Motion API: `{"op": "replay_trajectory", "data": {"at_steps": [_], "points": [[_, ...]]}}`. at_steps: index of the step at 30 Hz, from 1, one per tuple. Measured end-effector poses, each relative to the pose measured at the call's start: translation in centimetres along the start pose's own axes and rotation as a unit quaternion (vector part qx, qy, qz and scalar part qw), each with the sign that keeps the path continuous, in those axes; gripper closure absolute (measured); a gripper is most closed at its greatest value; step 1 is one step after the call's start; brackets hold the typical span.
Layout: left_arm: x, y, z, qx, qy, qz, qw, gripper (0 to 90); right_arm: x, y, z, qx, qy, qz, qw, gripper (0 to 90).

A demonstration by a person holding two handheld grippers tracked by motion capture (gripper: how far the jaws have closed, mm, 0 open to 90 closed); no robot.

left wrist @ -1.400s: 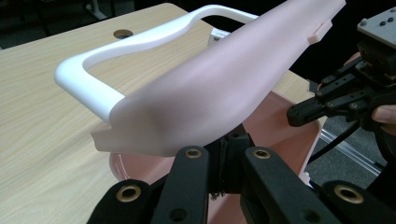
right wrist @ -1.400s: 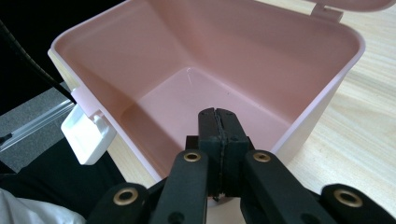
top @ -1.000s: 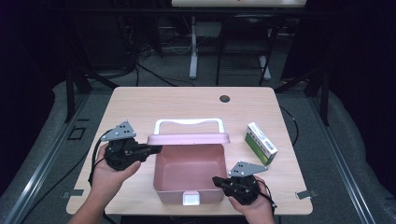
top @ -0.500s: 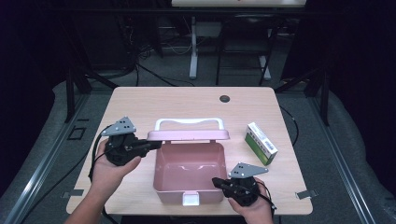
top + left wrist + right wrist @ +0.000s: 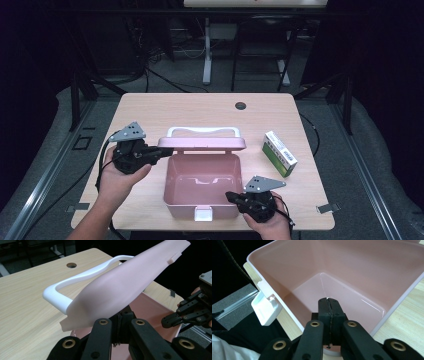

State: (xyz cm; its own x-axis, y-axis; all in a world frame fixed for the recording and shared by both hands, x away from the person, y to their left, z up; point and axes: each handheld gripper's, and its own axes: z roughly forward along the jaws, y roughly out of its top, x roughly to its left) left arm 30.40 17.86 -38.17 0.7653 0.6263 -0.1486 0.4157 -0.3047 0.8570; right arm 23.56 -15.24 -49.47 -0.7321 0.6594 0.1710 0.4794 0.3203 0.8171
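Lifting the pink lid (image 5: pixel 202 144) of the storage box (image 5: pixel 200 197), the left gripper (image 5: pixel 159 152), jaws pressed together, is propping it open. The right gripper (image 5: pixel 231 196), also closed and empty, is bracing the box rim; the green carton (image 5: pixel 280 153) is waiting outside, not yet loaded.

My pink plastic box (image 5: pixel 200 187) sits open near the table's front edge, its hollow interior bare. The hinged lid (image 5: pixel 202 144) stands raised along the far side, its white carrying handle (image 5: pixel 202 131) behind it. A white latch (image 5: pixel 204 214) hangs open, folded outward, at the middle of the near wall.
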Motion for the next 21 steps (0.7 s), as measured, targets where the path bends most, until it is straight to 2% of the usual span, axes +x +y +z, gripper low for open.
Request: {"op": "replay_trajectory", "data": {"at_steps": [7,21], "points": [[-0.02,0.36,0.09,0.003,0.007,0.005,1.0000,90.0,-0.01,-0.03,0.23,-0.001,0.002,-0.003,1.0000,89.3],[0.44,0.83,0.29,0.000,0.007,0.000,1.0000,90.0,-0.14,0.00,0.80,-0.003,0.010,0.004,0.9999,88.6]]}}
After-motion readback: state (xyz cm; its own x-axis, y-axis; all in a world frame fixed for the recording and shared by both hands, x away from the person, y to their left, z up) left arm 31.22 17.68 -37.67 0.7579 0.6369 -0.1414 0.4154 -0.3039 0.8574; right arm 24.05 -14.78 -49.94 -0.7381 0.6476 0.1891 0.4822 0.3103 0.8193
